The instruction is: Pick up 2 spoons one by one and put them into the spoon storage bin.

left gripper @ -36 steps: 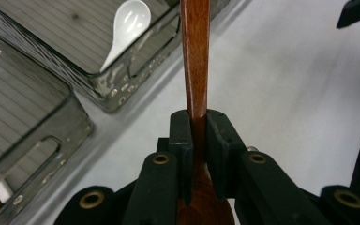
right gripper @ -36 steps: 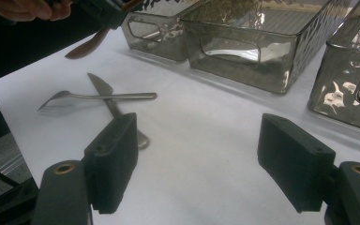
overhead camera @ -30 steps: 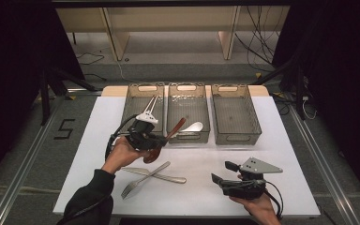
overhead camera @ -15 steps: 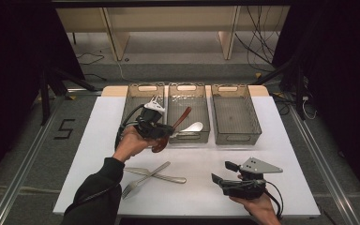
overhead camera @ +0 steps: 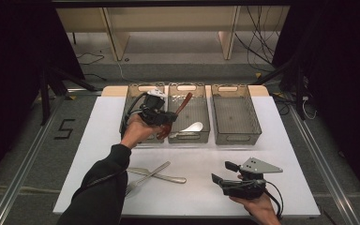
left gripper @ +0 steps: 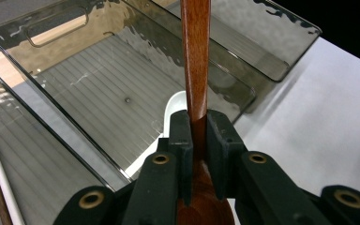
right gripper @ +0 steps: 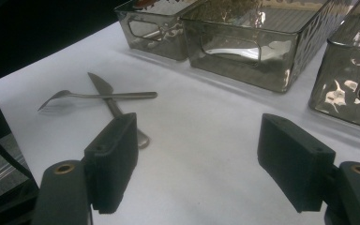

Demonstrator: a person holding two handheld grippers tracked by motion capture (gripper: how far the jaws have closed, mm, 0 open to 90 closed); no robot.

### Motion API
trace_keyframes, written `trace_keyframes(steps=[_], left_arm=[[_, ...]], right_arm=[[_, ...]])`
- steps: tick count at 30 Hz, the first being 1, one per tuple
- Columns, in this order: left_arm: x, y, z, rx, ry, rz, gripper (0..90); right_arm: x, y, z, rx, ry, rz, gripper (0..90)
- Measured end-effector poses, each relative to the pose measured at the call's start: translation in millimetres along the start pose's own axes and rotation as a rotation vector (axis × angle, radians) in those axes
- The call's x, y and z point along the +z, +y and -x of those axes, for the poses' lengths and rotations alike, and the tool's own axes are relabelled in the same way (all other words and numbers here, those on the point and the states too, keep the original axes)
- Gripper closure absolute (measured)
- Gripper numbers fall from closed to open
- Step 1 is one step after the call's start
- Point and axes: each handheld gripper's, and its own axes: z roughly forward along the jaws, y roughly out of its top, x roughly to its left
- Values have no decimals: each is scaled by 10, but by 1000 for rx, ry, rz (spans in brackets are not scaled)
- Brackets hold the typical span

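The left gripper [overhead camera: 166, 123] pinches the wooden spoon [left gripper: 195, 61] tight. Lower it slowly into the middle bin [overhead camera: 201, 112], beside the white spoon [overhead camera: 191, 127], then let go.

Light falls from above onto the white rectangular bench [overhead camera: 281, 154], which glows bright while the floor and room around it sink into near black. The high view is soft and slightly grainy. Shadows under the crossed steel fork and knife [overhead camera: 152, 174] are short and faint. The three smoky clear plastic bins [right gripper: 243, 42] carry rippled white glare on their walls in the right gripper view. In the left gripper view the reddish-brown wooden spoon handle [left gripper: 196, 56] shows a pale sheen, and the nearest black gripper parts blur at the bottom edge.
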Motion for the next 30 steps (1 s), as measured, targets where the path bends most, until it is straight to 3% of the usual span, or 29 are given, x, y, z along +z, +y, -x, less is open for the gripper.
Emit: trace_keyframes(steps=[13, 30], left_arm=[[201, 162, -131, -47, 7, 23, 804], [385, 225, -192, -70, 30, 27, 804]], right_arm=[[2, -5, 6, 0, 3, 0, 300], [6, -9, 6, 1, 6, 0, 300]])
